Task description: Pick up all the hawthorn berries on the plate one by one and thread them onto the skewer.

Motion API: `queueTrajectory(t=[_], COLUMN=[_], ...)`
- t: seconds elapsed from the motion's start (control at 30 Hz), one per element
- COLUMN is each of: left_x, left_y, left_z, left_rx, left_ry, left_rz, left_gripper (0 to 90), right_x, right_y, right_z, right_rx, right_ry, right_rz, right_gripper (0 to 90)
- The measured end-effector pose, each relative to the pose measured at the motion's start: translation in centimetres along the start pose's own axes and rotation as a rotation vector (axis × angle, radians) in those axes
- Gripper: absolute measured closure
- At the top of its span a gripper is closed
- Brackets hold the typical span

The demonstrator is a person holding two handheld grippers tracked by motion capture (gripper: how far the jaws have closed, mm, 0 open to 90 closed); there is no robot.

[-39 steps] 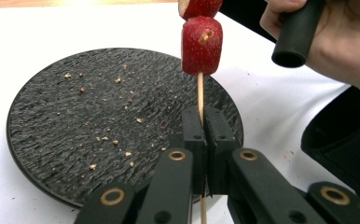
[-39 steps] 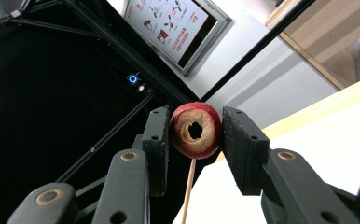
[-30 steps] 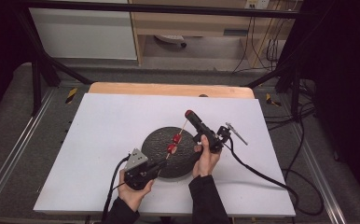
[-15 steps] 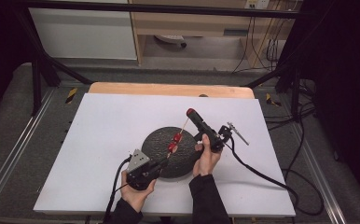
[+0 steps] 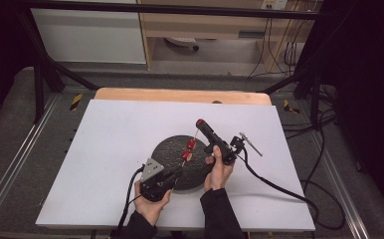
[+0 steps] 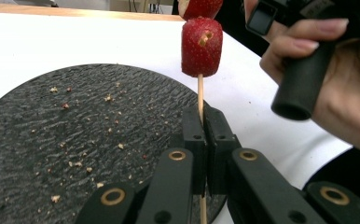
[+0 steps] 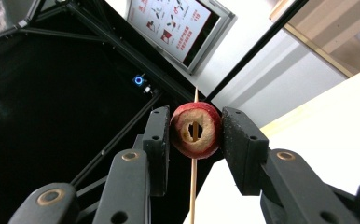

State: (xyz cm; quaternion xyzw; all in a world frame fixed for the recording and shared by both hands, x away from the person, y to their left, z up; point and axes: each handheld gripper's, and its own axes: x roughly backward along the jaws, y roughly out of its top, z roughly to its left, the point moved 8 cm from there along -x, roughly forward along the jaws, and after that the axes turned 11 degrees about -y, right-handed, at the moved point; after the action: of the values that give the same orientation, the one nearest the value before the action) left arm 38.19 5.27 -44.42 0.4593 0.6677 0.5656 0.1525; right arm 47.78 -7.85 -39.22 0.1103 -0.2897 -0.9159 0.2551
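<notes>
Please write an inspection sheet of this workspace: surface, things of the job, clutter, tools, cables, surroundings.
Surface: white table top, wooden edge at the far side.
Job's things: thin wooden skewer with strawberry pieces on it, held above a round black slate plate.
Clutter: small crumbs on the plate.
Tools: left tool shut on the skewer's lower end; right tool shut on a hollow strawberry piece threaded on the skewer.
Cables: one black cable trails from the right tool across the table; more hang at the far right.
Surroundings: dark frame bars, wooden shelf behind, grey floor.
</notes>
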Motion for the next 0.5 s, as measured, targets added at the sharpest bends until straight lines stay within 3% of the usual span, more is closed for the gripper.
queueTrajectory(t=[0.5], left_x=[-0.8], left_y=[0.9], left_z=[0.9], left_rx=[0.015], left_ry=[-0.022], left_rz=[0.015], left_gripper=[88.0], right_x=[0.2], right_y=[-1.4], right_z=[-0.2], right_rx=[0.052], right_ry=[-0.014], right_rz=[0.056], right_gripper=[63.6])
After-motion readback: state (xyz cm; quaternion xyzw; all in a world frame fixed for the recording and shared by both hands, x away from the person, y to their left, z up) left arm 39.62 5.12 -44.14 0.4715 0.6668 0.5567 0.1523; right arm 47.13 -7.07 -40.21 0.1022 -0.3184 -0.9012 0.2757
